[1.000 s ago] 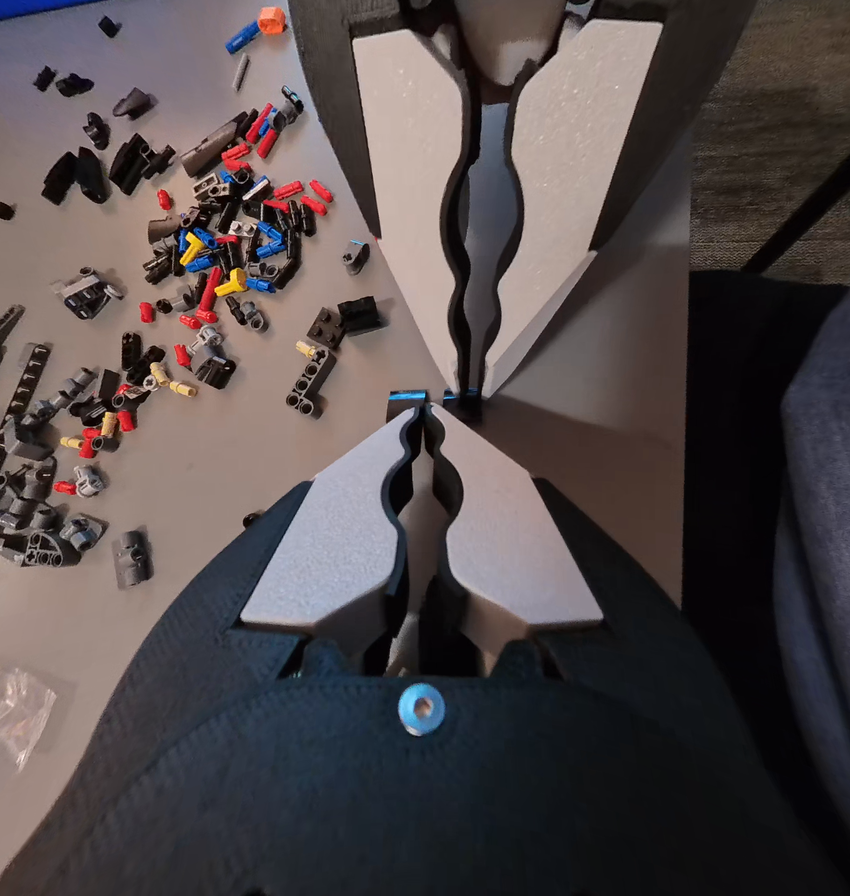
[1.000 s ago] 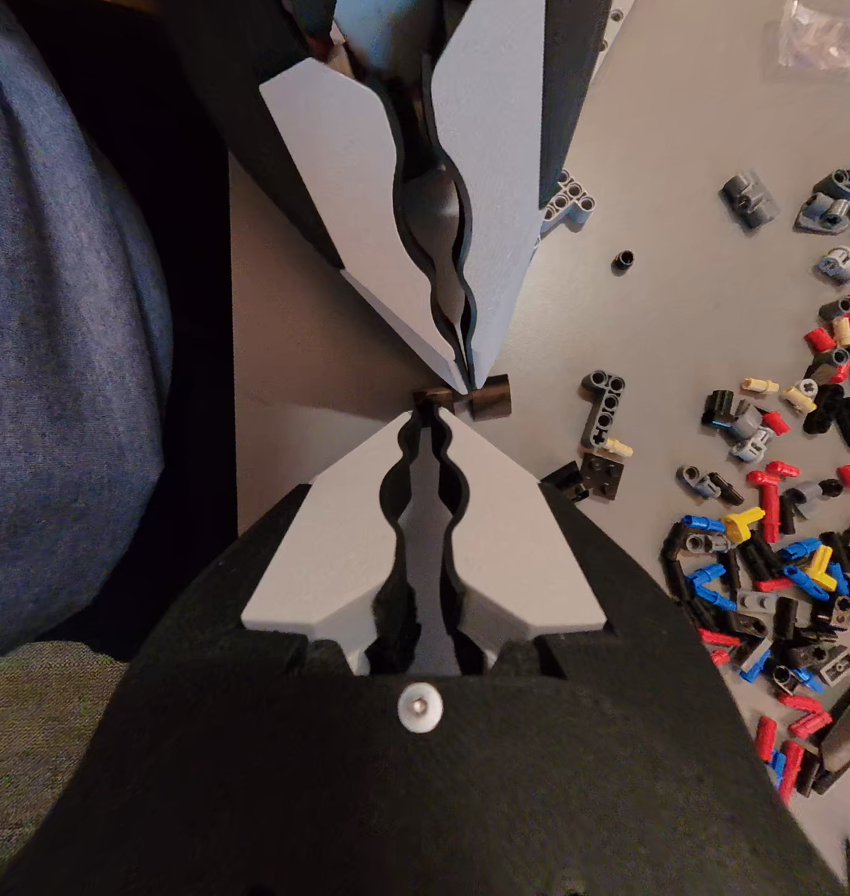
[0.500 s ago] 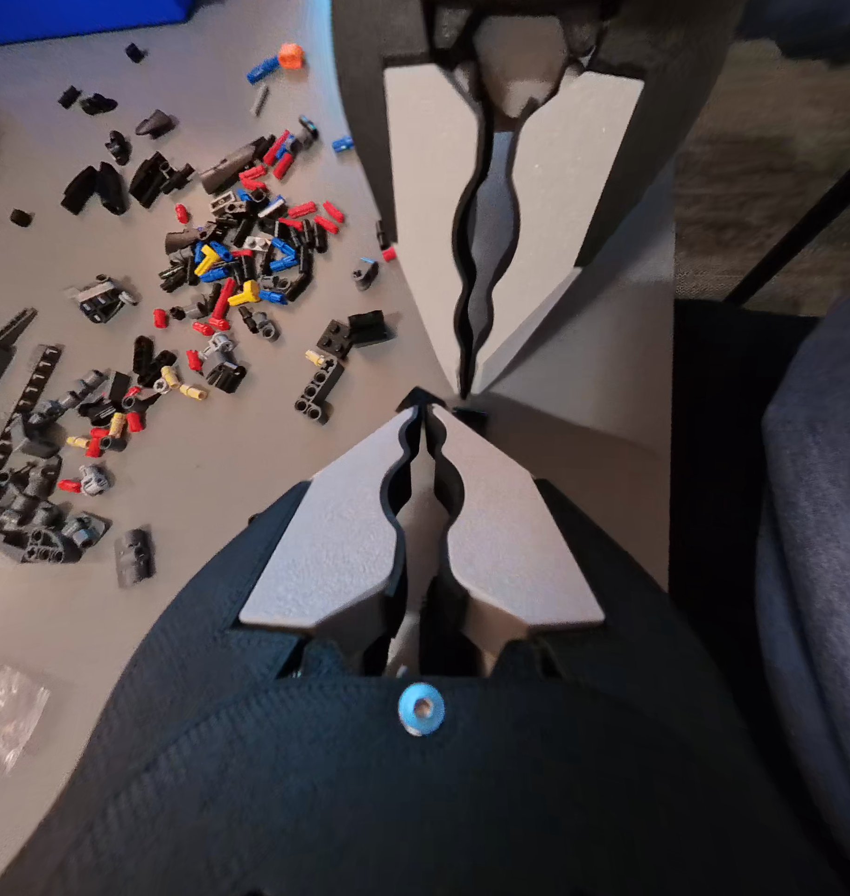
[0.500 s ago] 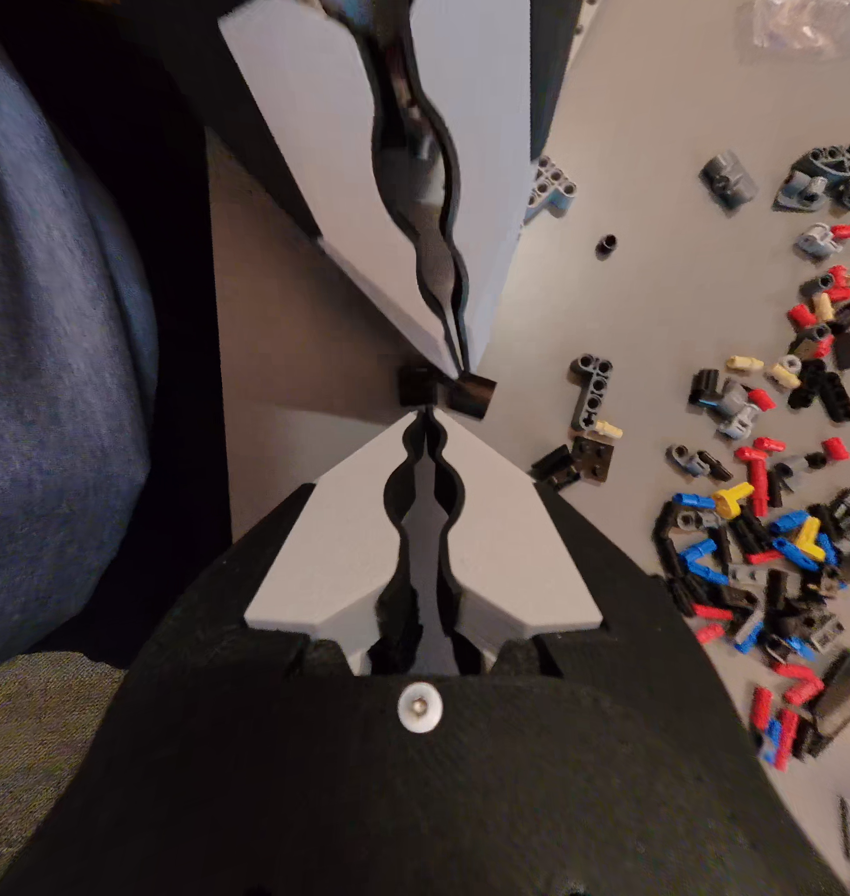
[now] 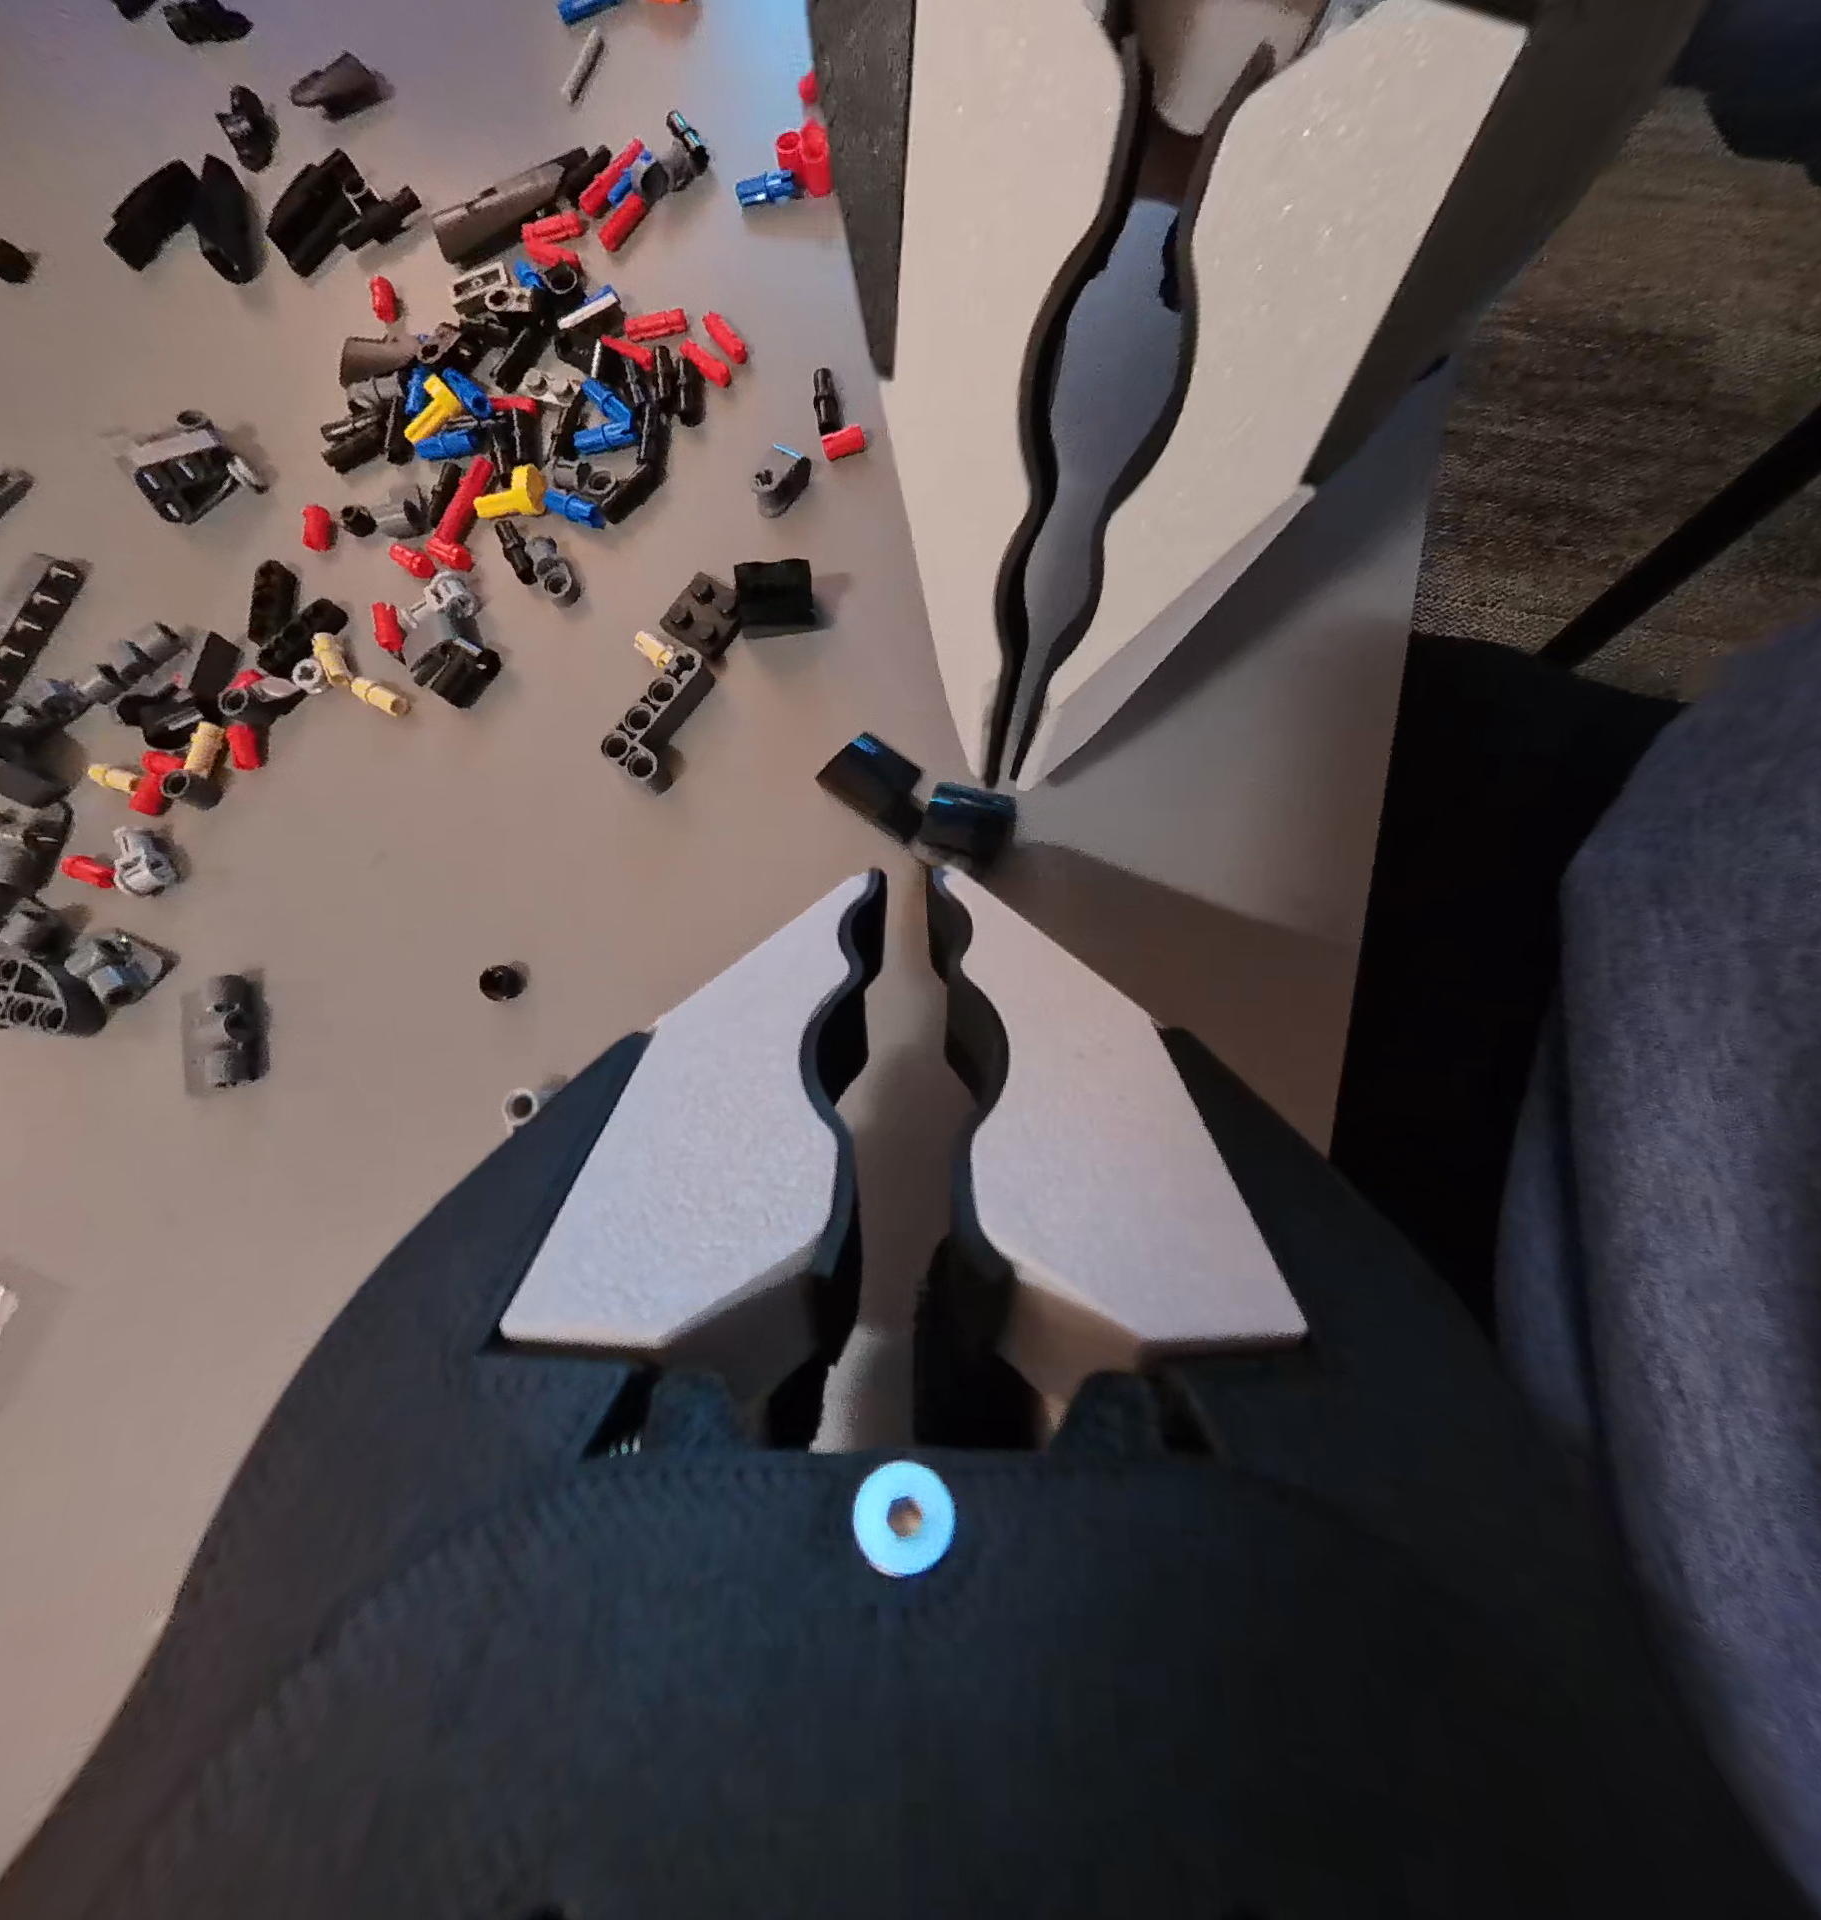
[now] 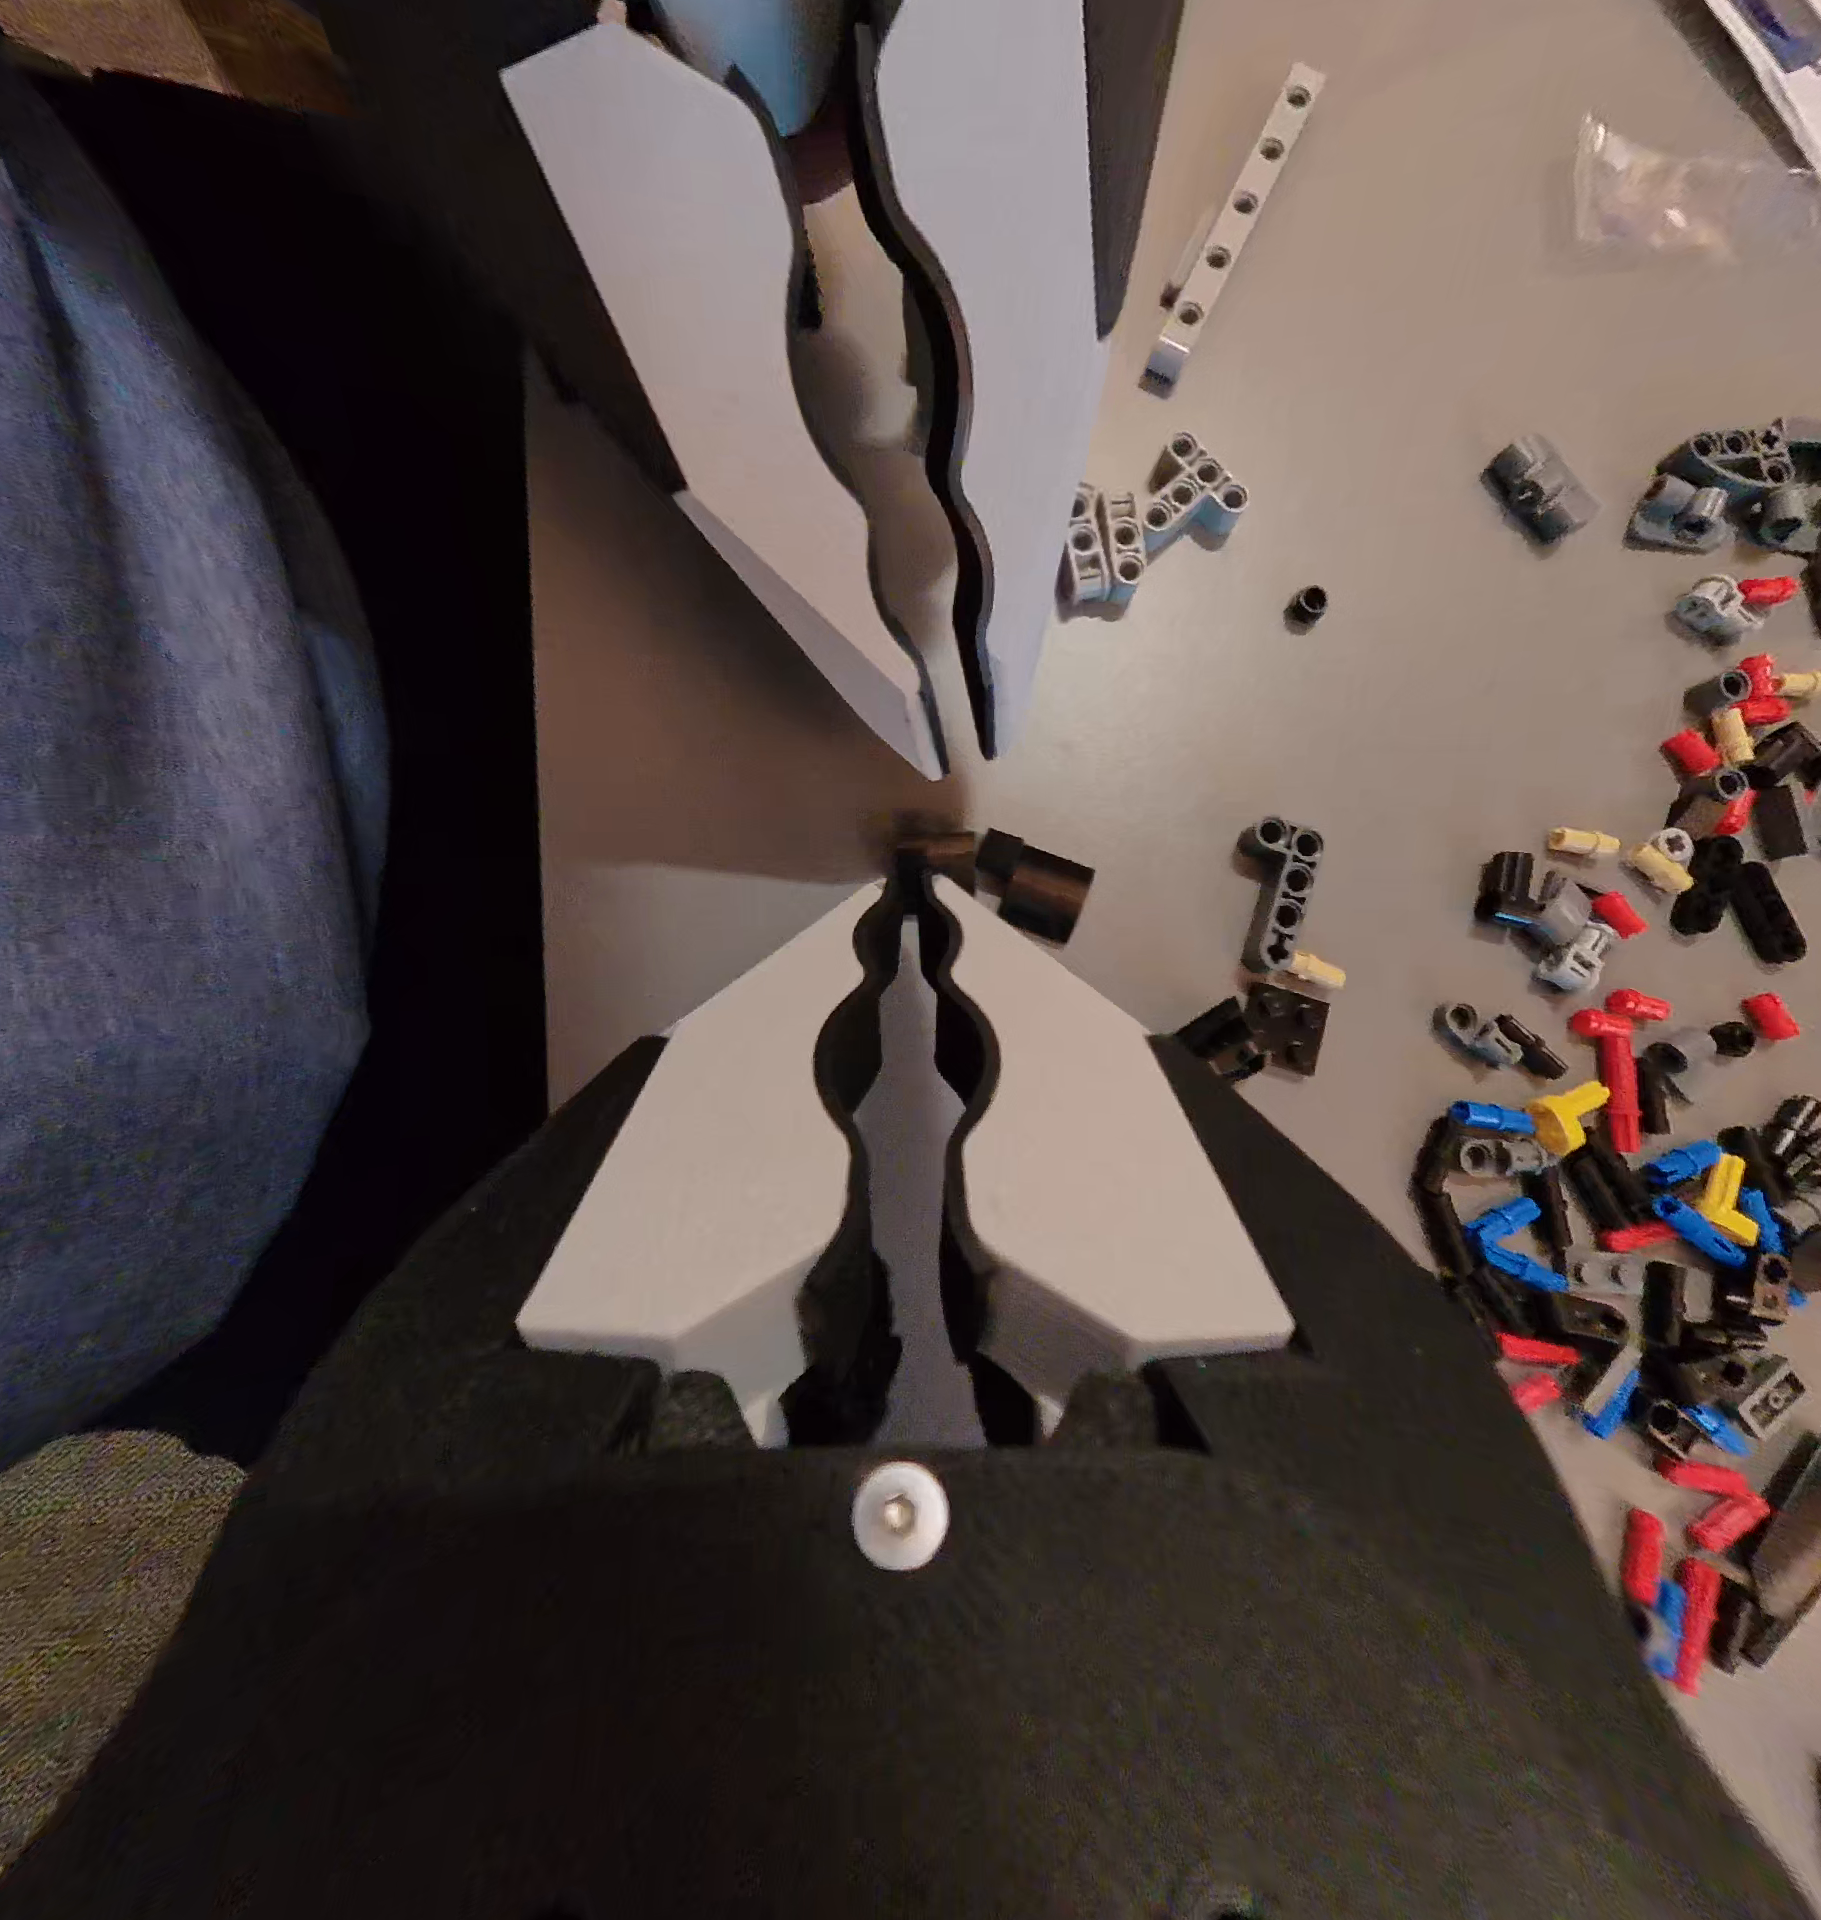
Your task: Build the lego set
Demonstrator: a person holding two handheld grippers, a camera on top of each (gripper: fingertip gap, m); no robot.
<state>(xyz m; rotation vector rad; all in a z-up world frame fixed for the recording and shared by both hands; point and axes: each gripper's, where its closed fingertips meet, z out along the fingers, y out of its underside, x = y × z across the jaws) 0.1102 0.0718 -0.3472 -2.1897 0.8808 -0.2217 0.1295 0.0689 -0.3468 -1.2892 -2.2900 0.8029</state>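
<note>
A small black Lego assembly, two short black pieces joined, hangs just above the grey table near its edge. My right gripper is shut on one end of it; the other end sticks out to the right. In the left wrist view the right gripper comes in from above. My left gripper has a narrow gap between its tips, is empty, and sits just short of the assembly. In the right wrist view the left gripper hangs just above the piece, apart from it.
A spread of loose black, red, blue, yellow and grey pieces lies on the table, also in the right wrist view. A dark L-shaped beam and a long grey beam lie nearby. A person's leg is beyond the table edge. Only a small space, under 4 cm, lies between the two pairs of fingers.
My left gripper has let go of the black assembly, opened slightly and drawn back. The right gripper still holds the assembly, which now shows its two parts clearly.
</note>
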